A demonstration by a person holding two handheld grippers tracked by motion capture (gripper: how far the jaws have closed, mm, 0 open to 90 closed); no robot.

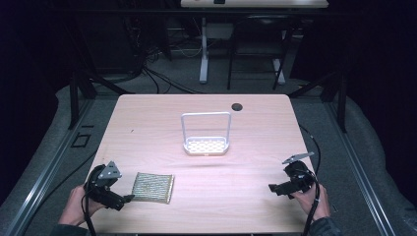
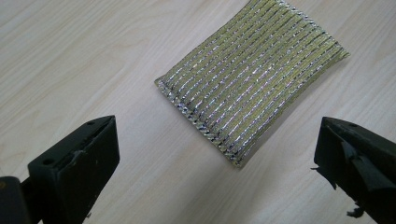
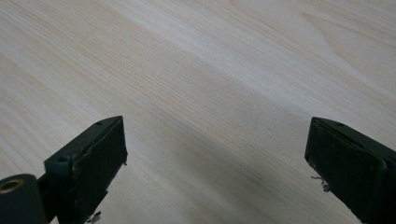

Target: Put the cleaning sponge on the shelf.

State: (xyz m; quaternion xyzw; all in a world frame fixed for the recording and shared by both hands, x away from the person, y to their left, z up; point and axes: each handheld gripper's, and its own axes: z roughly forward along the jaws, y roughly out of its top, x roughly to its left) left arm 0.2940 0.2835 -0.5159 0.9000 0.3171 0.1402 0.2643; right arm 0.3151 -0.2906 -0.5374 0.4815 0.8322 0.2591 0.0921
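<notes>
A flat gold-and-silver striped scouring pad (image 1: 154, 187) lies on the wooden table (image 1: 147, 128) near its front left. My left gripper (image 1: 125, 200) is just left of the pad, open, with the pad (image 2: 250, 83) lying ahead of its wide-spread jaws and apart from them. At the front right, my right gripper (image 1: 273, 188) is open above bare table (image 3: 210, 93), with nothing between its jaws. A small white rack (image 1: 206, 145) with a perforated base and a tall wire handle stands at the table's middle.
A dark round grommet hole (image 1: 237, 106) sits near the table's far edge. Beyond the table are a grey floor, black frame legs and cables, and another desk's white leg (image 1: 203, 54). Metal rails run along both sides.
</notes>
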